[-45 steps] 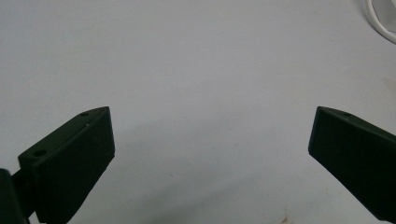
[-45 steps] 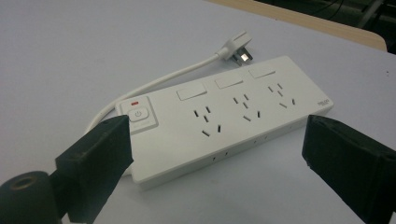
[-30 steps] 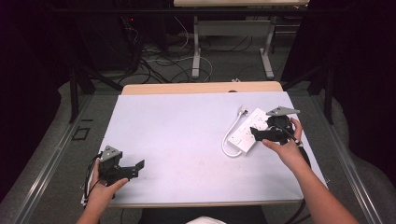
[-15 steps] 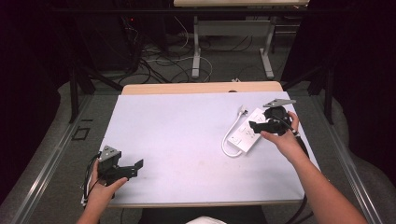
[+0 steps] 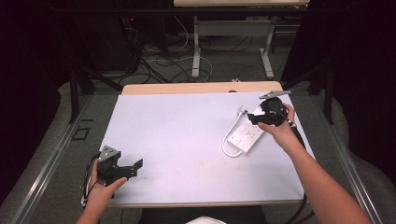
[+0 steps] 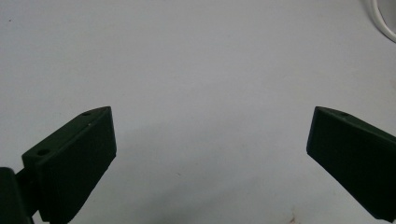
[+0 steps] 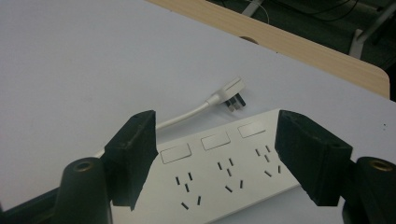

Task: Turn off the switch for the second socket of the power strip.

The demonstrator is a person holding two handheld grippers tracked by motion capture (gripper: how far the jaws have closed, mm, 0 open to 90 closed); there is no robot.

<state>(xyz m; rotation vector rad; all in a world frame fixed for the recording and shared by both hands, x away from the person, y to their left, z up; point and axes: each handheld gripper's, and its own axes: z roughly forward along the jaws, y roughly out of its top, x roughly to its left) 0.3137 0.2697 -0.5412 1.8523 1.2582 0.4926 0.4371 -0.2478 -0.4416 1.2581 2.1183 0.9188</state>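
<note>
**Both hands out, jaws apart**

Left gripper (image 5: 133, 166) sits low at the near left, gripped from behind by the left hand (image 5: 103, 189), forearm entering from the bottom edge. Its jaws stand wide apart and point roughly level toward the right. Right forearm reaches diagonally up from the lower right; right hand (image 5: 276, 132) wraps the right gripper (image 5: 251, 119), tilted downward. Its jaws have just been closing, with a clear gap between them and nothing pinched.

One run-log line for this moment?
right gripper: open, jaws just closing, over power strip, no contact seen | left gripper: open, nothing between | plug: on table
</note>
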